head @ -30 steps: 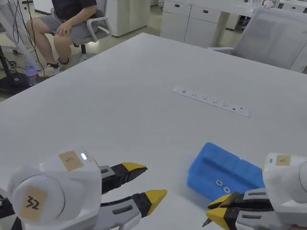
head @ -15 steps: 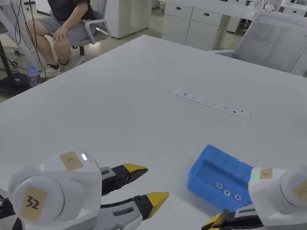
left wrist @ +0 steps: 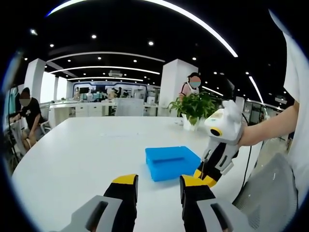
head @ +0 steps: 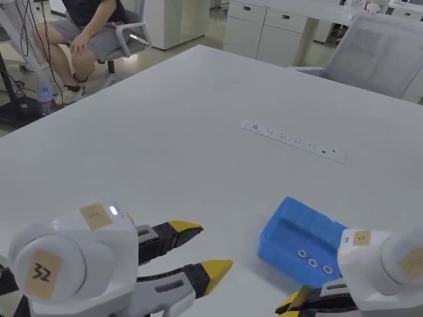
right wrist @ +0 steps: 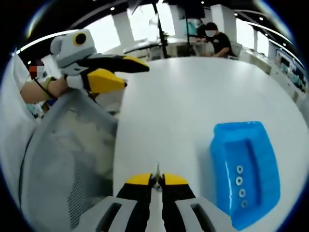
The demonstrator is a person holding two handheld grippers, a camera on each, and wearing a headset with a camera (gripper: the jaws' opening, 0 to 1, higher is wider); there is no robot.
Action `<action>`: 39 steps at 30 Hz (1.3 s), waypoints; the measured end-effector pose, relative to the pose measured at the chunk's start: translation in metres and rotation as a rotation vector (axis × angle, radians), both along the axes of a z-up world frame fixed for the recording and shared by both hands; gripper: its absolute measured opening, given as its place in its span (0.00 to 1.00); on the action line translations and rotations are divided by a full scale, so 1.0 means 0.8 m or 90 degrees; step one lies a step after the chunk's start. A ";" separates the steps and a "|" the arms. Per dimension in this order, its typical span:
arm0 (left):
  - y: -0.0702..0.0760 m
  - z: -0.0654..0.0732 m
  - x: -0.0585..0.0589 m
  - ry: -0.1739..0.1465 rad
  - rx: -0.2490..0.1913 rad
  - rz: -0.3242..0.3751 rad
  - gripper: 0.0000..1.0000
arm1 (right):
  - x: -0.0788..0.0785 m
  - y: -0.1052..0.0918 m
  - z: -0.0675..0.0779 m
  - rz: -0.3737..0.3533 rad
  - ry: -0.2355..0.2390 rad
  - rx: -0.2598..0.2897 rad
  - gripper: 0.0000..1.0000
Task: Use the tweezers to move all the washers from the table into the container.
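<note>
My right gripper (right wrist: 157, 181) clamps tweezers (right wrist: 157, 168), left gripper (left wrist: 158, 181) gapes empty; washers (right wrist: 239, 181), in the tray (right wrist: 219, 159) at three o'clock, look light and slick, so I'd pinch rims.

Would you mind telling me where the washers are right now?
The washers lie inside the blue container, lower right in the head view, close beside the right claw.
</note>
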State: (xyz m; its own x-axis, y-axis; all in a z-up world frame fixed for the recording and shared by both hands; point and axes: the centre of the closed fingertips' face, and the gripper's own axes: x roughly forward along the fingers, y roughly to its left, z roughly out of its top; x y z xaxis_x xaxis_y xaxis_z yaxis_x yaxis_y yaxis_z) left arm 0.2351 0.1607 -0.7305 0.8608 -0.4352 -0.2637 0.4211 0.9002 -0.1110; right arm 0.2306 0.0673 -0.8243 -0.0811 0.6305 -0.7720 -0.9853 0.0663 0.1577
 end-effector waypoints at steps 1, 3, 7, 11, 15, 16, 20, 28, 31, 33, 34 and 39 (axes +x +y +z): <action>0.000 0.000 0.000 0.000 0.000 0.000 0.33 | -0.001 0.000 0.000 0.010 -0.010 -0.001 0.04; 0.000 -0.001 0.000 0.001 0.001 0.001 0.33 | -0.004 0.001 -0.001 0.017 -0.022 -0.001 0.04; 0.000 -0.002 0.000 0.003 0.002 -0.002 0.33 | -0.007 0.003 -0.003 0.025 -0.035 0.012 0.04; -0.001 -0.003 0.000 0.004 0.006 -0.004 0.33 | -0.010 0.001 -0.002 0.013 -0.049 0.026 0.04; -0.002 -0.003 0.000 0.006 0.008 -0.007 0.32 | -0.014 0.000 -0.002 -0.001 -0.056 0.040 0.05; -0.003 -0.004 0.000 0.007 0.008 -0.008 0.32 | -0.015 0.000 -0.002 -0.002 -0.058 0.042 0.05; -0.005 -0.005 -0.001 0.008 0.016 -0.013 0.32 | -0.020 0.001 -0.003 -0.001 -0.078 0.046 0.05; -0.004 -0.006 -0.002 0.010 0.019 -0.011 0.32 | -0.022 -0.003 -0.001 -0.008 -0.124 0.053 0.03; -0.004 -0.007 -0.002 0.010 0.024 -0.011 0.32 | -0.027 -0.005 0.000 -0.028 -0.119 0.070 0.03; -0.003 -0.007 -0.001 0.010 0.023 -0.009 0.31 | -0.027 -0.008 0.001 -0.043 -0.124 0.081 0.03; -0.003 -0.007 -0.001 0.011 0.022 -0.009 0.31 | -0.027 -0.009 0.002 -0.048 -0.123 0.085 0.03; -0.004 -0.008 -0.002 0.012 0.027 -0.014 0.31 | -0.019 -0.012 0.012 -0.081 -0.100 0.106 0.03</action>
